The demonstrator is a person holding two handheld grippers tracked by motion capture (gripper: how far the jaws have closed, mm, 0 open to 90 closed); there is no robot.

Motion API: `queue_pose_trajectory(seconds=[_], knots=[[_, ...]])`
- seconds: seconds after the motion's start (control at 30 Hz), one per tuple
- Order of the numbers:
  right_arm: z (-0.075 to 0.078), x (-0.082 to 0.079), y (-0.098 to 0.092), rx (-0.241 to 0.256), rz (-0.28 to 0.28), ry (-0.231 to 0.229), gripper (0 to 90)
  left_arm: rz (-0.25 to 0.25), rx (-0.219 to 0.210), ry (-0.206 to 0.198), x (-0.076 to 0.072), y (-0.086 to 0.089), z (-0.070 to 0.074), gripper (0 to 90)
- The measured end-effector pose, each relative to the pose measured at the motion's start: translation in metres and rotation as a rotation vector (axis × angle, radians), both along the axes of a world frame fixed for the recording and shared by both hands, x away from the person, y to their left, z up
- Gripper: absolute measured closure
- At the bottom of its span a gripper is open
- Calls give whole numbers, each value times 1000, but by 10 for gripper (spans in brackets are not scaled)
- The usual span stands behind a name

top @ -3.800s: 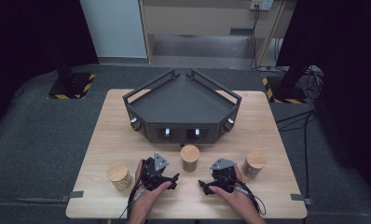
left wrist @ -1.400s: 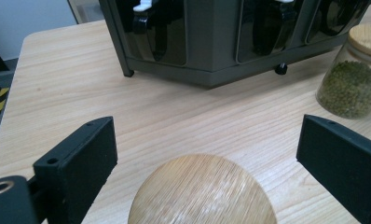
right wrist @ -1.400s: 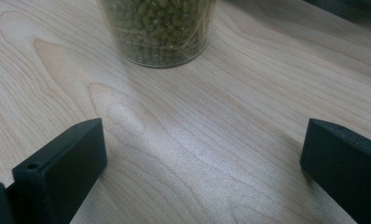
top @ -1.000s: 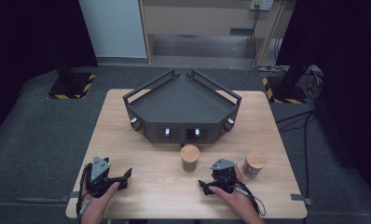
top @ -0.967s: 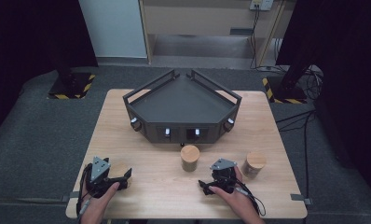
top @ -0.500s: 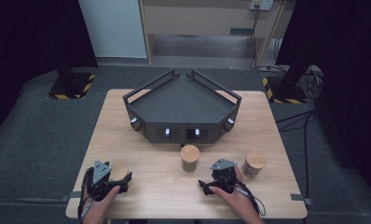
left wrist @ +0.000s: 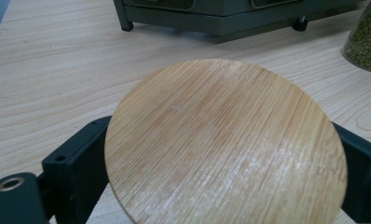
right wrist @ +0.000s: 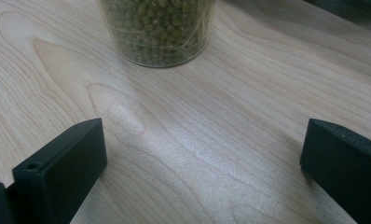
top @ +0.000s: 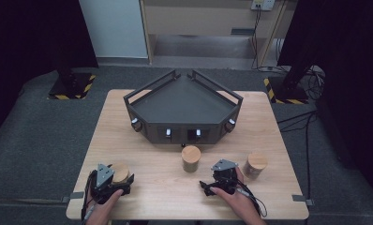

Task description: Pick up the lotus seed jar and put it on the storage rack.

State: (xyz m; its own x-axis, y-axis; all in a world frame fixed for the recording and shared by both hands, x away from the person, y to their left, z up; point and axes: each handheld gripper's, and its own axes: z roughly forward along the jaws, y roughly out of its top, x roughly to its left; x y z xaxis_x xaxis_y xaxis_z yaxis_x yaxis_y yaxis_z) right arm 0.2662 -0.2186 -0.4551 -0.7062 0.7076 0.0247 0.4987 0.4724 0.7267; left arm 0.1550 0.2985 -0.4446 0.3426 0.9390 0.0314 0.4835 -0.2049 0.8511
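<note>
While the left gripper (top: 110,182) brackets the left jar (top: 120,172) beneath its bamboo lid (left wrist: 225,142), contact cannot be confirmed. Right gripper (top: 220,180) jaws stand apart, near the middle jar (top: 191,158), in front of the black tray (top: 183,101).

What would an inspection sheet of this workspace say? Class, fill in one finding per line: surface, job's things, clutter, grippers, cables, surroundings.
Surface: pale wooden table, bare grain between things.
Job's things: left jar with a bamboo lid, between the left gripper's jaws; middle jar and right jar stand apart; a dark angular tray at the back.
Clutter: nothing seen.
Grippers: left gripper has a jaw on each side of the left jar, contact unclear; right gripper open, jaws wide over bare wood.
Cables: one trails from the right gripper; more on the floor at right.
Surroundings: grey floor mat, dark curtains.
</note>
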Motion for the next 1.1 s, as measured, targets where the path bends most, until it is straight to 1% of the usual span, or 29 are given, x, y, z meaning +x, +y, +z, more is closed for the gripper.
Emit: queue_pose_trajectory(seconds=[0.13, 0.2, 0.3, 0.33, 0.37, 0.4, 0.43, 0.57, 0.73, 0.8, 0.87, 0.9, 0.93, 0.97, 1.0, 1.1], knots=[[0, 0, 0, 0, 0, 0, 4, 0, 3, 3, 0, 0, -1, 83], [0, 0, 0, 0, 0, 0, 4, 1, 7, 4, 0, 0, -2, 101], [0, 0, 0, 0, 0, 0, 4, 10, 18, 4, 0, -2, -3, 158], [0, 0, 0, 0, 0, 0, 4, 7, 19, 5, 0, -2, -3, 158], [0, 0, 0, 0, 0, 0, 4, 1, 19, 2, 0, -2, -3, 178], [0, 0, 0, 0, 0, 0, 4, -6, 27, -2, 0, -4, -2, 231], [0, 0, 0, 0, 0, 0, 4, -4, 26, -1, 0, -4, -2, 236], [0, 0, 0, 0, 0, 0, 4, -10, 31, -1, 0, -4, -1, 242], [0, 0, 0, 0, 0, 0, 4, -24, 29, -15, -2, -6, 0, 243], [0, 0, 0, 0, -2, 0, 4, -46, 21, -21, -2, -5, 2, 244], [0, 0, 0, -1, -2, 1, 4, -51, 24, -24, -3, -5, 3, 244], [0, 0, 0, -1, -3, 1, 4, -56, 27, -31, -4, -5, 4, 244], [0, -1, 0, -1, -4, 1, 4, -75, 20, -45, -6, -4, 7, 244], [0, -1, 0, -1, -4, 1, 4, -75, 20, -45, -6, -4, 7, 244], [0, -1, 0, -1, -4, 1, 4, -89, 20, -53, -7, -3, 10, 244], [0, -1, 0, -1, -4, 1, 4, -99, 8, -55, -6, -2, 13, 244]])
